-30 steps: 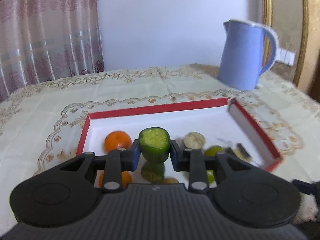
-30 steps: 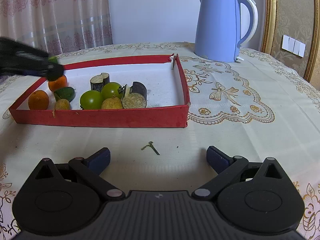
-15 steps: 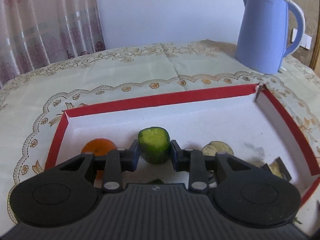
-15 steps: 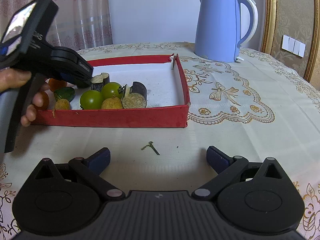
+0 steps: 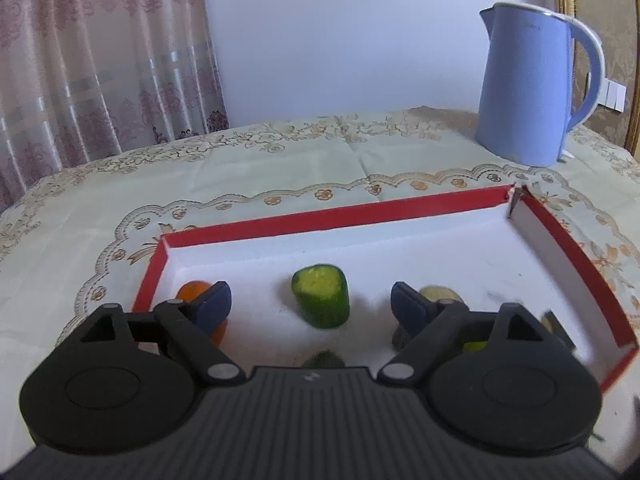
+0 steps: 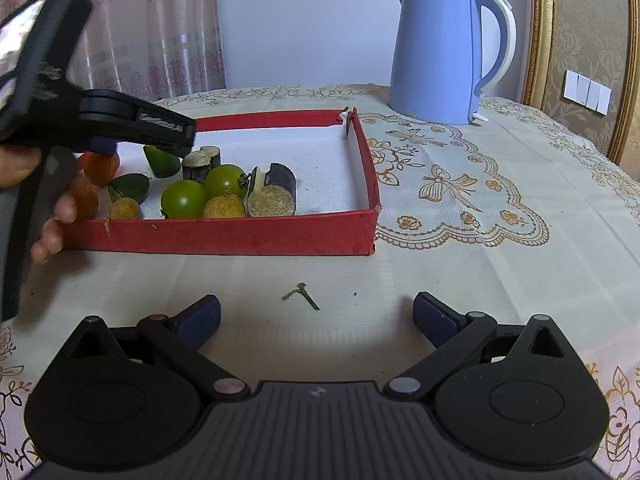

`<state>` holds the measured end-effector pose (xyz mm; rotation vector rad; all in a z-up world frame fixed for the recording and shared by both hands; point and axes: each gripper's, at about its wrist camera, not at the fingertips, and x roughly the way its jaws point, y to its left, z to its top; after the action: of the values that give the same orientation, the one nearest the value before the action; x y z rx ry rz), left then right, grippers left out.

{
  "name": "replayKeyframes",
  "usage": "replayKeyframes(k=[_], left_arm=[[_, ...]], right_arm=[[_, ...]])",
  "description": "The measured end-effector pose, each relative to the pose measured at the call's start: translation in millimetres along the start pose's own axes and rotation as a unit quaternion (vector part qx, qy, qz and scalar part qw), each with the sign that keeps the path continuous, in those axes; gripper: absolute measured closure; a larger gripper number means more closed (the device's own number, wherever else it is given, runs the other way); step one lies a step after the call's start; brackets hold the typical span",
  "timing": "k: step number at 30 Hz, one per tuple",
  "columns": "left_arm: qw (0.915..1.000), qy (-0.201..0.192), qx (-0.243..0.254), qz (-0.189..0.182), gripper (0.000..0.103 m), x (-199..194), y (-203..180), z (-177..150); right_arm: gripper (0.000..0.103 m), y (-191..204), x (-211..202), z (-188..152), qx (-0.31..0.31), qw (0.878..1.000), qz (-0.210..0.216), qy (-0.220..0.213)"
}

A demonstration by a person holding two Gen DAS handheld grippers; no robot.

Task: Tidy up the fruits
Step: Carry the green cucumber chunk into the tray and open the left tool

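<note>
A red box (image 5: 336, 214) with a white floor lies on the table. A green cucumber piece (image 5: 321, 295) stands upright on its floor, free between the spread fingers of my left gripper (image 5: 311, 306), which is open. In the right wrist view the left gripper (image 6: 168, 136) hovers over the box's left part (image 6: 224, 236), above the cucumber piece (image 6: 160, 161). The box also holds oranges (image 6: 100, 166), green tomatoes (image 6: 184, 199), brown round fruits (image 6: 223, 207) and eggplant pieces (image 6: 272, 196). My right gripper (image 6: 316, 316) is open and empty over the cloth in front of the box.
A blue electric kettle (image 6: 448, 52) stands behind the box at the back right; it also shows in the left wrist view (image 5: 532, 88). A small green stem (image 6: 301, 294) lies on the tablecloth between the box and my right gripper. Curtains hang behind the table.
My left gripper carried the cucumber piece over the box, set it on the floor and opened; the piece now stands free. The right gripper has not moved.
</note>
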<state>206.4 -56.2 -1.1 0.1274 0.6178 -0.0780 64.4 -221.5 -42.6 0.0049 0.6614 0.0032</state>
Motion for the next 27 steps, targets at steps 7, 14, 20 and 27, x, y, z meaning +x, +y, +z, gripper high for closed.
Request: replayKeyframes(k=[7, 14, 20, 27], left_arm=[[0.9995, -0.026, 0.004, -0.014, 0.015, -42, 0, -15], [0.9993, -0.035, -0.003, -0.014, 0.014, -85, 0, -40], [0.9984, -0.052, -0.015, 0.017, 0.006, -119, 4, -70], [0.9977, -0.057, -0.021, 0.028, 0.005, -135, 8, -82]], right_arm=[[0.0, 0, 0, 0, 0.0, 1.0, 0.0, 0.0], [0.0, 0, 0, 0, 0.0, 1.0, 0.0, 0.0], [0.0, -4, -2, 0, 0.032, 0.999, -0.002, -0.004], [0.0, 10, -9, 5, 0.038, 0.999, 0.005, -0.009]])
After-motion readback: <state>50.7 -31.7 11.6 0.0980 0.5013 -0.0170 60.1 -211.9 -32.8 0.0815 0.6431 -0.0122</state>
